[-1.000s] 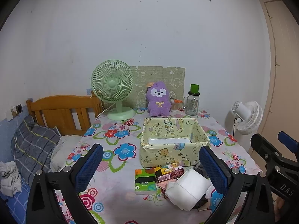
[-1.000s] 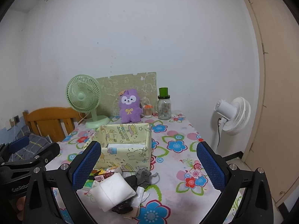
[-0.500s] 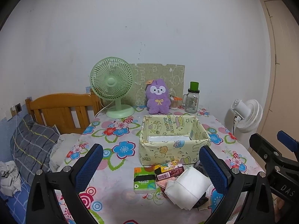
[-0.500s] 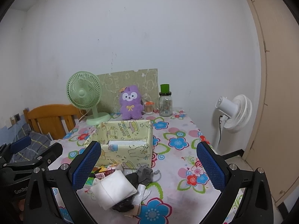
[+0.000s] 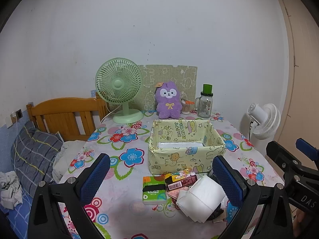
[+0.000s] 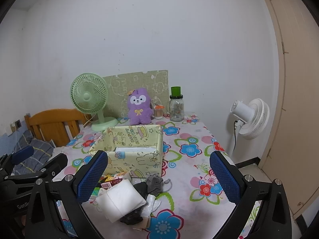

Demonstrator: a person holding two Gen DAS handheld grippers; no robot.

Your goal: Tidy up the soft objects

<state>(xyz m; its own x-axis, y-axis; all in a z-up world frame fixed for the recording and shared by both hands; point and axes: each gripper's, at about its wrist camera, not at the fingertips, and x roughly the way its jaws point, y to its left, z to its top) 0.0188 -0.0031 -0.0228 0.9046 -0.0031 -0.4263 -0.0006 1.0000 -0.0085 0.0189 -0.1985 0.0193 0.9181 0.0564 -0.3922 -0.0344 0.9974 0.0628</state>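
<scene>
A pale yellow cartoon-print box (image 5: 185, 151) (image 6: 135, 149) stands open on the flowered table. In front of it lies a small heap: a folded white cloth (image 5: 201, 199) (image 6: 121, 200), a green tissue pack (image 5: 153, 189), a dark red snack packet (image 5: 181, 181), grey socks (image 6: 154, 183) and dark fabric (image 6: 131, 218). A purple plush (image 5: 168, 100) (image 6: 139, 106) sits at the back. My left gripper (image 5: 160, 177) hovers open above the heap. My right gripper (image 6: 159, 177) is open too, over the heap's right side. Neither holds anything.
At the table's back stand a green desk fan (image 5: 119, 87), a green-lidded glass jar (image 5: 205, 104), a small cup (image 6: 158, 112) and a patterned board (image 5: 179, 75). A white floor fan (image 6: 251, 117) is at the right, a wooden headboard (image 5: 63, 115) and bedding (image 5: 33, 151) at the left.
Both views have tilted slightly, so the table and box sit a little lower and closer in frame. The heap and both open grippers look the same.
</scene>
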